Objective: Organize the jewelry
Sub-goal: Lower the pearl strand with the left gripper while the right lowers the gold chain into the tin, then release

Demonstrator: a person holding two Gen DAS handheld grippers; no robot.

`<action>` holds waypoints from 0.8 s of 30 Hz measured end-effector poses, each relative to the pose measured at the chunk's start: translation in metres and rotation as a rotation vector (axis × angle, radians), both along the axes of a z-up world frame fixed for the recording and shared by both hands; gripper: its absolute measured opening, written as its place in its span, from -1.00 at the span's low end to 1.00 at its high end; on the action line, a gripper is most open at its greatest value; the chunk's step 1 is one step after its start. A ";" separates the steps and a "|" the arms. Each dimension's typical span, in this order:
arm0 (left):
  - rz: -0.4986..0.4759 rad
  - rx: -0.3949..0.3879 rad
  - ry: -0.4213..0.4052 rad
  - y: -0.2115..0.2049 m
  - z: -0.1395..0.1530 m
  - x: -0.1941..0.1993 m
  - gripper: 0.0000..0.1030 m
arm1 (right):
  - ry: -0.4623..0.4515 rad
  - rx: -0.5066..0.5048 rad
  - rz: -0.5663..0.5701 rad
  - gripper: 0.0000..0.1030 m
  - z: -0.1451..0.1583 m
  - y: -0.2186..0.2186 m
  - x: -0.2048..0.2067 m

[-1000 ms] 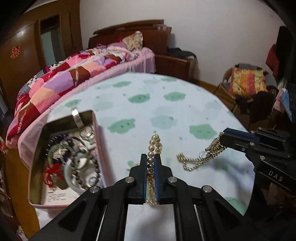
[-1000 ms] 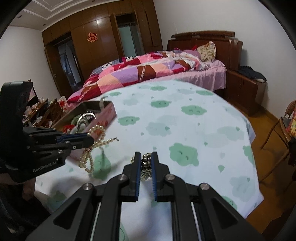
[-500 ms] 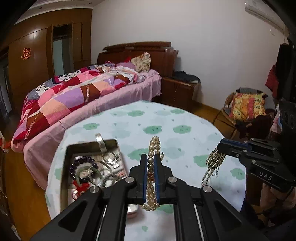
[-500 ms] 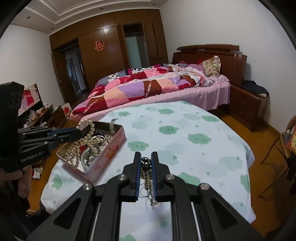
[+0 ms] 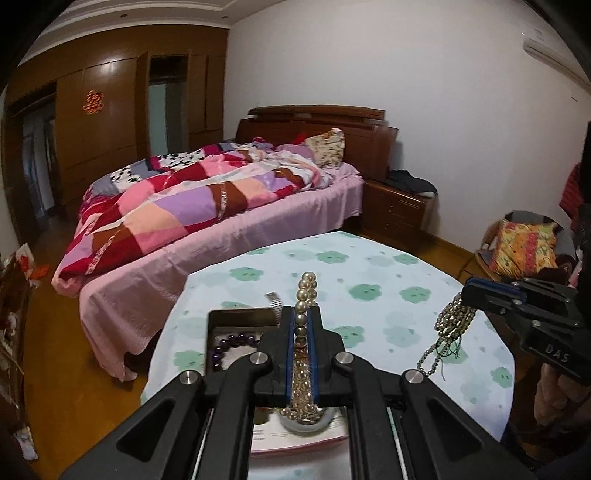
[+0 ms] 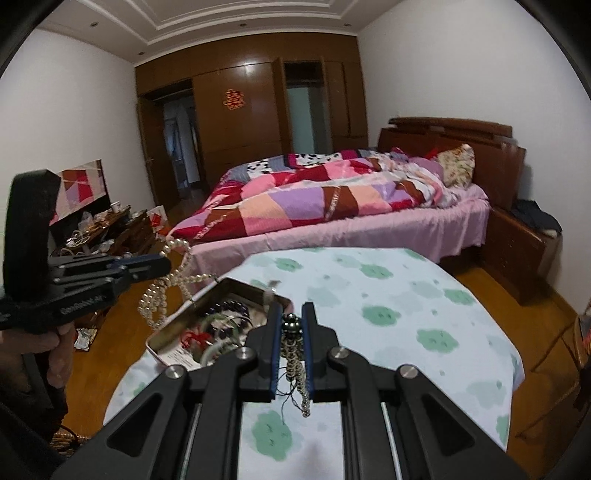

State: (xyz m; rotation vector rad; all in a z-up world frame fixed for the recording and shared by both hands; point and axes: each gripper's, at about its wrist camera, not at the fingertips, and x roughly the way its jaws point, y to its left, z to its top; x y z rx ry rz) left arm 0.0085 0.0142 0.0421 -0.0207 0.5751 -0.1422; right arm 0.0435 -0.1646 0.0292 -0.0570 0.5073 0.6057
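Left gripper (image 5: 303, 325) clamps pearl strand (image 5: 305, 295), hanging directly over open tin (image 6: 221, 291); right gripper (image 6: 291, 325) grips darker bead strand (image 6: 295, 354), probably past the tin's right edge, over worktop (image 6: 388, 295).

Bedroom, plain white walls (image 6: 74, 122), stepped white ceiling moulding (image 6: 240, 18) along the top of the frame. Dark wood wardrobe (image 6: 240, 122) fills the far wall, red paper ornament (image 6: 231, 99) on one door. Bed (image 5: 221, 206) at centre: patchwork quilt (image 6: 314, 199), pink sheet, wooden headboard (image 5: 317, 125), floral pillow (image 5: 327, 146). Wooden nightstand (image 5: 391, 210) to its right. Wood plank floor (image 5: 74, 369). Air conditioner (image 5: 550, 48) at upper right. Chair with an orange patterned cushion (image 5: 524, 247) at right edge.
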 end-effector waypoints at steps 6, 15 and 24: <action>0.035 -0.012 0.017 0.017 -0.009 0.002 -0.89 | -0.009 -0.024 0.057 -0.75 0.002 0.032 0.004; 0.073 -0.035 0.049 0.036 -0.024 0.006 -0.89 | -0.018 -0.055 0.117 -0.75 0.002 0.067 0.005; 0.084 -0.031 0.094 0.038 -0.044 0.013 -0.89 | 0.001 -0.091 0.154 -0.75 -0.011 0.094 0.007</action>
